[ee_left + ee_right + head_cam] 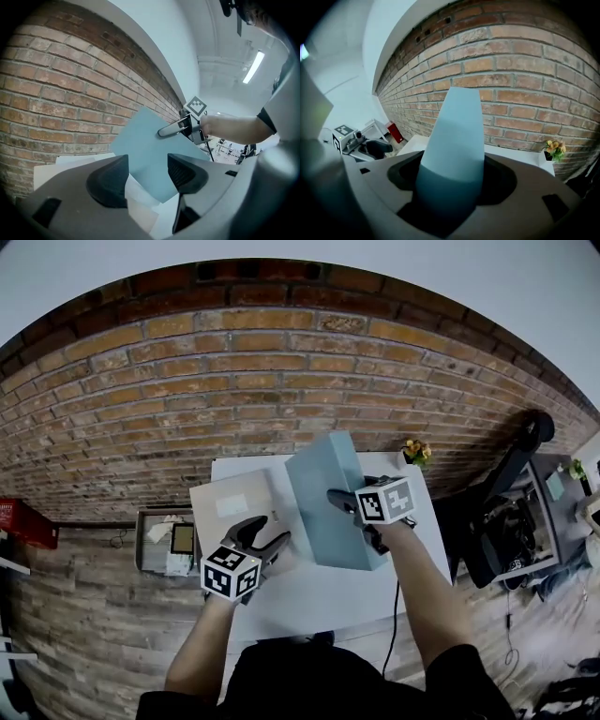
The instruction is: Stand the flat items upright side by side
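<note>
Evidently the right gripper [452, 179] is clamped on the flat blue-grey box [323, 474], holding it tilted over the white table [319, 601] at about 1 o'clock, presumably to tip it onto an edge; the forearm reaches in from 5 o'clock. At 10 o'clock sits the flat tan box [230, 507]; the left gripper [147, 177] straddles its 4 o'clock corner, jaws apart and unclenched, seemingly poised to raise it alongside.

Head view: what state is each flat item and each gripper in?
blue item: lifted off the table, tilted, clamped.
tan item: lying flat.
right gripper: shut on blue item.
left gripper: open, tan item's corner between its jaws.
</note>
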### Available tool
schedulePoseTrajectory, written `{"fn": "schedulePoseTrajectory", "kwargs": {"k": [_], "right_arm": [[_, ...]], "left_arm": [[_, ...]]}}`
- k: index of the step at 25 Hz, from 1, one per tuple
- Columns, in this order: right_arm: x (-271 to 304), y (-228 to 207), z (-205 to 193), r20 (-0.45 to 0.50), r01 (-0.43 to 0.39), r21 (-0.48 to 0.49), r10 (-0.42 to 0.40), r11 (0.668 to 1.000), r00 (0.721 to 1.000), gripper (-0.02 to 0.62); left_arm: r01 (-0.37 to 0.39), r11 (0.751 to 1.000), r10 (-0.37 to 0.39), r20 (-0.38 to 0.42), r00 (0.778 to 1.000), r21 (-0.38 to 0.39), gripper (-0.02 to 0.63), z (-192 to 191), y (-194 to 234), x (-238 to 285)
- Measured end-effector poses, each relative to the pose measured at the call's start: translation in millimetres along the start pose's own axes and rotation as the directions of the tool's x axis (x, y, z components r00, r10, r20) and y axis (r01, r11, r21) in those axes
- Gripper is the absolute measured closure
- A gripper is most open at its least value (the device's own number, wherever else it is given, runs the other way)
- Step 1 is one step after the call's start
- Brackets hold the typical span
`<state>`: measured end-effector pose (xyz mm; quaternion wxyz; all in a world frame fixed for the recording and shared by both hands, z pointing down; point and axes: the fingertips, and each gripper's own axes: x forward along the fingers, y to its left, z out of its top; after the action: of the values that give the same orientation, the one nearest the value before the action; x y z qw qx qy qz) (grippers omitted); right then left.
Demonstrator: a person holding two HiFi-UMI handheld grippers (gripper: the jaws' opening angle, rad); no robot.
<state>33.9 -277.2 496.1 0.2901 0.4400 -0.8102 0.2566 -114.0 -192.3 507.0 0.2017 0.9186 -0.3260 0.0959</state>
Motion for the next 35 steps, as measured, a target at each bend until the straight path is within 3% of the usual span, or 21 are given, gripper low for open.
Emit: {"fn": "schedulePoseTrajectory", "kwargs": {"k": [5,12,21,25,30,35], "right_arm": [[-27,-16,-2,0.166,-0.043,-0.007,0.043,0.999,0.985,0.262],[-57,-33,-9,0.356,-0.012,-0.055,0.031,0.998,0.934,0.262],[-78,-62,-24,0.536,0.090,0.009,-0.081,0.996,0.841,0.262],[-85,-64,-35,0.570,0.105,0.027,-0.102,0.994,0.815,0.259],[-94,-52,-56,0.575,0.144,-0.026,-0.103,0.989,0.812,0.258],[-91,-44,-88,0.513,0.175,-0.073,-0.113,0.982,0.851,0.262]], "left_arm": [[-0.006,1.000,0.007,-0.026,1.000,0.009,0.331,-4,-22,14],[-0.020,1.000,0.021,-0.060,0.998,0.011,0.334,-15,-49,27],[-0.028,0.999,0.026,-0.076,0.997,-0.024,0.344,-35,-67,38],[-0.042,0.999,0.041,-0.067,0.997,-0.017,0.348,-32,-66,39],[-0.052,0.999,0.051,-0.058,0.997,-0.009,0.353,-26,-65,40],[-0.050,0.999,0.049,-0.054,0.997,-0.006,0.357,-25,-68,43]]}}
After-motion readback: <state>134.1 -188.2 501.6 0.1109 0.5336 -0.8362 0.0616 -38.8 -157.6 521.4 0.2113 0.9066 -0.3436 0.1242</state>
